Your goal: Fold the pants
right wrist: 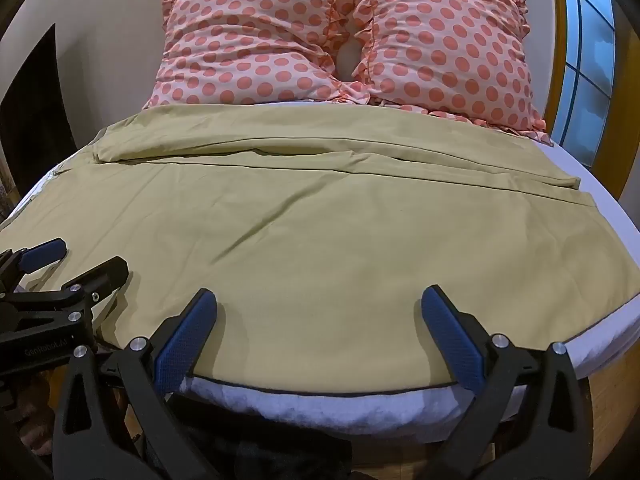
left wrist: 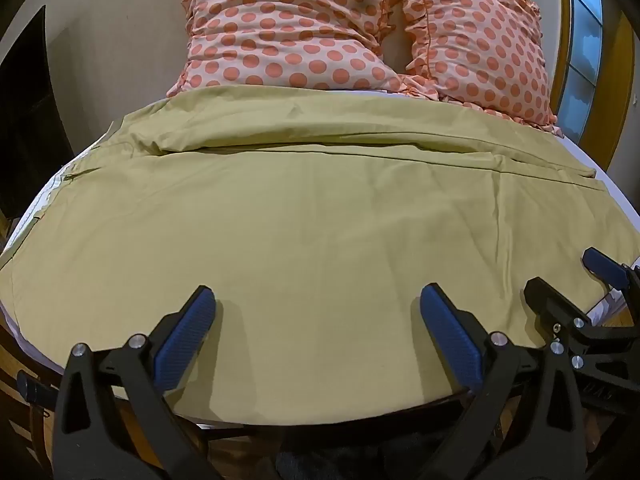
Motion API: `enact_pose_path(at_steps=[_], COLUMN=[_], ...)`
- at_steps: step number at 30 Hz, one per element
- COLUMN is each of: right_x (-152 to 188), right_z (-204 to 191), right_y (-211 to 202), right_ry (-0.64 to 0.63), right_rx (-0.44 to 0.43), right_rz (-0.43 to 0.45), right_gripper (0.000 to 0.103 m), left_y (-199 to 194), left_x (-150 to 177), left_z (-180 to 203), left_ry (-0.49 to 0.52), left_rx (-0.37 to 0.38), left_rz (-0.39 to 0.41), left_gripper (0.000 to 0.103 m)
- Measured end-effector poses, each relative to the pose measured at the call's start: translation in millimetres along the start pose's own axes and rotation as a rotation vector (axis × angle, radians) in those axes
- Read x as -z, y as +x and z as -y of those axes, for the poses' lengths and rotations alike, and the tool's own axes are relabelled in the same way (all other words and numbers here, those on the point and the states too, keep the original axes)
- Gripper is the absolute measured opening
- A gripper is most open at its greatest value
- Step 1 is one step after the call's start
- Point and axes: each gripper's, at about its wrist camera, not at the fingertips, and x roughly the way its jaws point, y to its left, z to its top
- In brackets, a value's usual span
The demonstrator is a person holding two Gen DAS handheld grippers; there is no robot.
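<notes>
Pants (left wrist: 320,216) in a pale olive-tan cloth lie spread flat across the bed (right wrist: 600,344), covering most of the mattress from the near edge up toward the pillows. A folded band of the same cloth runs crosswise at the far side, just below the pillows, with a long crease along it. Shallow wrinkles slant across the middle of the fabric in my right wrist view.

My left gripper (left wrist: 318,320) hovers over the near edge of the pants, its jaws spread wide apart, blue pads facing each other, with nothing between them but the cloth lying below. My right gripper (right wrist: 319,322) sits beside it in the same pose, jaws wide and holding nothing, over the near hem where the white mattress edge with dark piping shows beneath. Each gripper appears in the other's view: the right one at the right edge of my left camera, the left one at the left edge of my right camera, both low over the fabric; I cannot tell whether they touch it.

Two pillows (right wrist: 256,44) with orange dots and ruffled edges lean side by side against the wall at the head of the bed, touching each other. A window (right wrist: 586,60) with blue panes in a yellow frame stands to the right.
</notes>
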Motion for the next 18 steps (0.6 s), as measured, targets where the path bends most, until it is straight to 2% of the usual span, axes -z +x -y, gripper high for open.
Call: enact_pose_path(at_steps=[18], right_x=[0.0], right_z=[0.0], right_y=[-0.1], right_ry=[0.001], right_rx=[0.000], right_rz=[0.003], right_gripper=[0.102], left_y=[0.0], left_x=[0.1], left_z=[0.1], left_ry=[0.002], left_rx=[0.000], left_rz=[0.002], left_gripper=[0.101])
